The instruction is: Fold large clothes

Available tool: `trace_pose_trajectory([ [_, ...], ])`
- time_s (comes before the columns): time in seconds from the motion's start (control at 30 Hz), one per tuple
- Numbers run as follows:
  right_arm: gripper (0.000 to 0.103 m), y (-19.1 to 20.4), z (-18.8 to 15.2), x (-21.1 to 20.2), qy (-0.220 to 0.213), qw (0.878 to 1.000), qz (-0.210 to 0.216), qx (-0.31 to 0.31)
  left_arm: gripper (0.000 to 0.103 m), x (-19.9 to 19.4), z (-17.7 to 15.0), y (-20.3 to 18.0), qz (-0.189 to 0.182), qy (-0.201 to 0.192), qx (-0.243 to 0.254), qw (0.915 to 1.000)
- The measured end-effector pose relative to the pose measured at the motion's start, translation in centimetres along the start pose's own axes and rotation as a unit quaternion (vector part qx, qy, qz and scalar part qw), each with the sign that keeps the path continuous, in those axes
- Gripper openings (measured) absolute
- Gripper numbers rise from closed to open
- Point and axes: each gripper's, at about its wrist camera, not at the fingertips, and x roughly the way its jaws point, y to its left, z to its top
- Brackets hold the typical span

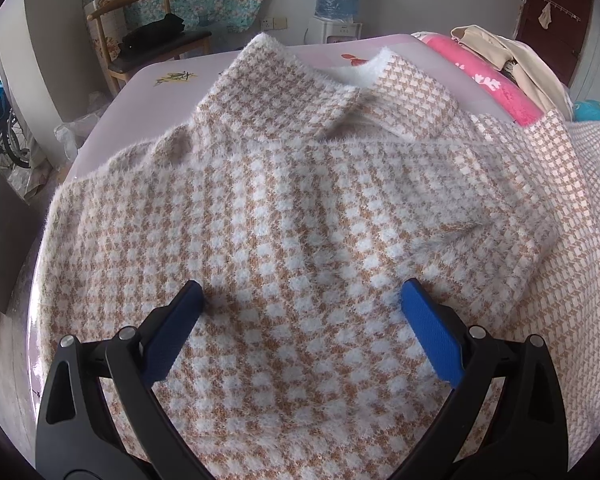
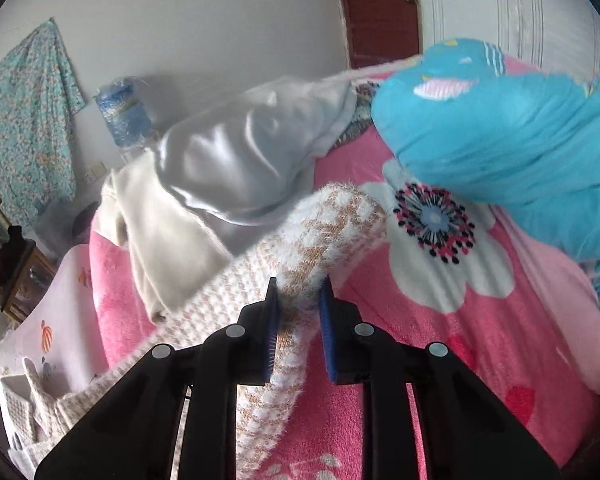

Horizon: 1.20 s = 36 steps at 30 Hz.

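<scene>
While the right gripper (image 2: 298, 300) pinches the houndstooth sweater's (image 1: 300, 208) sleeve (image 2: 320, 232), lifted off the pink blanket (image 2: 440, 320) at the bed's right side, its body lies leftward beneath the wide-open left gripper (image 1: 302, 300).

Left gripper (image 1: 302, 298) spread wide, right gripper (image 2: 300, 300) clamped, both angled down.
</scene>
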Motion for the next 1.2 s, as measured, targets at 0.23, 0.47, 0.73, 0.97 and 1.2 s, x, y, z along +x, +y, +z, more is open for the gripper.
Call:
trace_pose_trajectory([
  [0.23,0.019,9.5,-0.3,-11.1,-0.106,0.984,0.046,-0.137,0.095,-3.2,-0.2,0.6,0.000,-0.025,-0.005,0.9997],
  [0.47,0.021,19.7,-5.5,-19.6,-0.125,0.944,0.193,-0.237,0.075,-7.8,-1.6,3.5,-0.029,-0.041,-0.022,0.9985],
  [0.73,0.063,27.1,-15.7,-18.6,0.112,0.831,0.462,-0.290,0.074,-11.4,-4.8,7.3,-0.066,-0.037,-0.033,0.9966],
  [0.97,0.063,22.4,-16.4,-11.4,0.189,0.864,0.417,-0.212,0.073,-11.7,-5.1,8.5,-0.129,-0.038,-0.051,0.9896],
  [1.2,0.049,16.5,-20.9,-6.1,0.244,0.882,0.347,-0.208,0.065,-7.3,1.1,5.9,-0.221,-0.032,-0.087,0.9707],
])
